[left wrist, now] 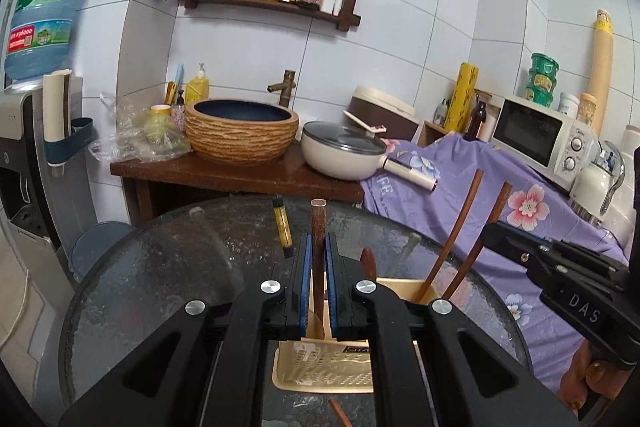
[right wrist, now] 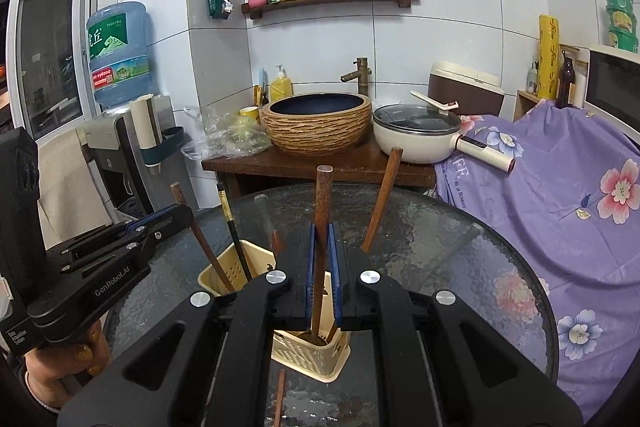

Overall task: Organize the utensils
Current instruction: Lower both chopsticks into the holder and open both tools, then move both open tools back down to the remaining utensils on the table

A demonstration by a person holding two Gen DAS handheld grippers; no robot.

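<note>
Both grippers sit closest to the lens, each clamped on a wooden utensil handle held upright. Left gripper [left wrist: 316, 259] has its blue pads narrow on a brown handle [left wrist: 319, 227] whose flat end stands above the jaws. Right gripper [right wrist: 323, 259] is the same story: jaws narrow on its own brown wooden handle [right wrist: 323, 195], lower end reaching down into the cream utensil caddy [right wrist: 312, 351] directly under it.

The caddy is perforated plastic with more than one compartment and stands on the round glass tabletop [right wrist: 460, 247], toward the near edge. Upright hold makes sense, I'd say: a vertical handle drops straight into a slot without catching the dividers.

Already standing in the caddy:
- two long wooden handles [left wrist: 460, 227] leaning toward the tabletop's right edge in the left wrist view
- a black chopstick with gold band [right wrist: 230, 223] in the compartment on the left in the right wrist view

A loose wooden stick [right wrist: 280, 395] lies on the glass at the near edge, not yet sorted.

Judgement: both utensils are partway into insertion, left one's lower end hidden behind the jaws so I can't tell which compartment it's over. Risk is the light caddy tipping if either handle pushes sideways on a wall.
</note>
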